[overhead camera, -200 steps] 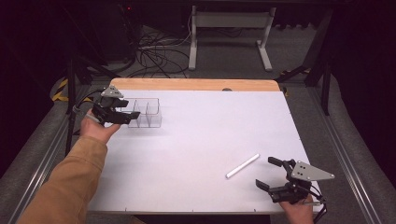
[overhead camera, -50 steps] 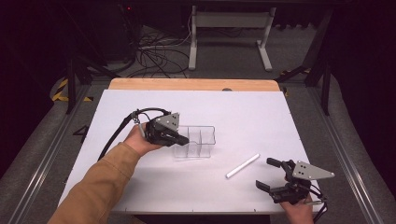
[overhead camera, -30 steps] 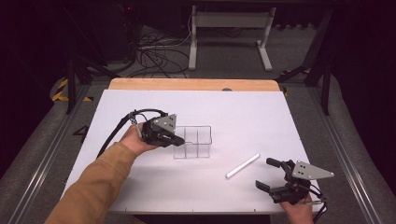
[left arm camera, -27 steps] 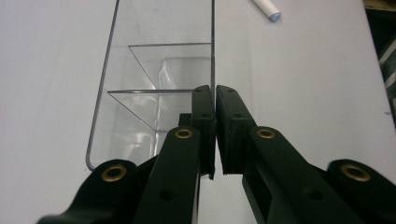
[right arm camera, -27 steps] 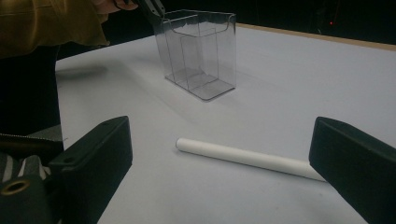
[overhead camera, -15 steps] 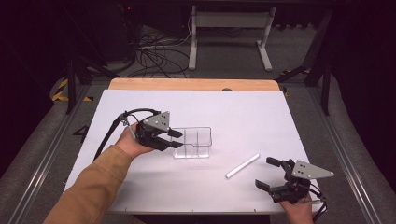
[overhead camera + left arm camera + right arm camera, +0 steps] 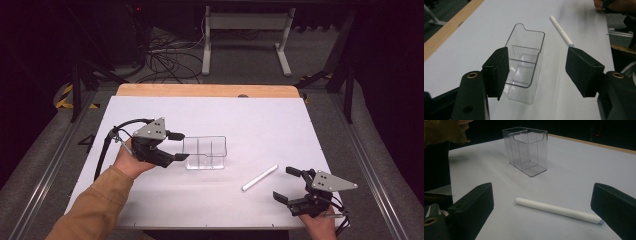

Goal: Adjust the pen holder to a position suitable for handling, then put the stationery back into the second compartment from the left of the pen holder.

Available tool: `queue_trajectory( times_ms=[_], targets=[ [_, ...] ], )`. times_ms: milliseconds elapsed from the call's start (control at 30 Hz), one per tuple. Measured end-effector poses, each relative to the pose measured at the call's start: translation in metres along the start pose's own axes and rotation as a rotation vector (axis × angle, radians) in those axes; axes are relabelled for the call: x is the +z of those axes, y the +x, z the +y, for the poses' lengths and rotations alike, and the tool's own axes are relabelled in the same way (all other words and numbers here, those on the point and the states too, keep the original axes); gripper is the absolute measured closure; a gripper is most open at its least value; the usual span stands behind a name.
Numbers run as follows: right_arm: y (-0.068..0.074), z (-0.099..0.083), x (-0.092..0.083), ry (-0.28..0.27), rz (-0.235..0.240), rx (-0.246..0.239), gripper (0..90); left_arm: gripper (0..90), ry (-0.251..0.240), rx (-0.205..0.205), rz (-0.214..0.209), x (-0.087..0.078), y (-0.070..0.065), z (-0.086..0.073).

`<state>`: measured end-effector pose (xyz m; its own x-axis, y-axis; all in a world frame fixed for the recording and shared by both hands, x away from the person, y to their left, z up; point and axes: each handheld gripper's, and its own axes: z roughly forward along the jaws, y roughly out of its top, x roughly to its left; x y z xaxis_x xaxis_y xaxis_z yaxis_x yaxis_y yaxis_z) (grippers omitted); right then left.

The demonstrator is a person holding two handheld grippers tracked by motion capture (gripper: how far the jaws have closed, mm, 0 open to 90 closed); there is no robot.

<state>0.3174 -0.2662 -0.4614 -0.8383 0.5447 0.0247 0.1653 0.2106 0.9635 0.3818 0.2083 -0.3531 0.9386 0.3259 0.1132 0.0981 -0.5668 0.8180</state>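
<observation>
**Clear box released, white stick lying between the two grippers**

Nearest the table's front edge, at the right: right gripper [image 7: 294, 186] resting low on the white tabletop [image 7: 260, 120], jaws standing wide, gripping nothing. Just ahead of those jaws, lying flat and apart from both pads: slim white cylindrical stick [image 7: 557, 210], angled across the sheet, one end pointing toward the box.

Further in, left of centre: left gripper [image 7: 182, 146], black two-jaw tool with a grey three-cornered plate, held in a hand with a mustard-yellow sleeve [image 7: 95, 210] behind it. Jaws having just been opening, now parted to a middling width, pads [image 7: 496, 71] flanking the near end of the box without pressing on it.

Beyond those jaws: clear rectangular plastic box [image 7: 525, 66] with inner dividers, standing upright on the tabletop, open side up, free of any grip. Stick lying off to its right, near but not touching.

Farthest back: bare wooden strip [image 7: 205, 90] edging the table.
</observation>
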Motion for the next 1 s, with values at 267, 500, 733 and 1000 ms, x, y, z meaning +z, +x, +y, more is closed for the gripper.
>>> queue_trajectory(
  times_ms=[267, 500, 733, 1000],
  targets=[
    [0.001, 0.002, 0.0, -0.003, 0.001, -0.005, 2.8, 25.5, -0.085, -0.08, 0.03, -0.017, -0.006, -0.011],
    [0.003, 0.007, -0.003, -0.043, -0.017, -0.018, 0.0, 14.3, -0.138, -0.113, 0.102, -0.029, -0.022, -0.025],
    [0.003, 0.011, -0.004, -0.02, -0.042, -0.006, 0.0, 5.3, -0.212, -0.173, 0.181, -0.038, -0.047, -0.051],
    [0.0, 0.02, 0.003, -0.032, -0.067, 0.067, 0.0, 4.8, -0.204, -0.229, 0.233, -0.043, -0.06, -0.084]
  ],
)
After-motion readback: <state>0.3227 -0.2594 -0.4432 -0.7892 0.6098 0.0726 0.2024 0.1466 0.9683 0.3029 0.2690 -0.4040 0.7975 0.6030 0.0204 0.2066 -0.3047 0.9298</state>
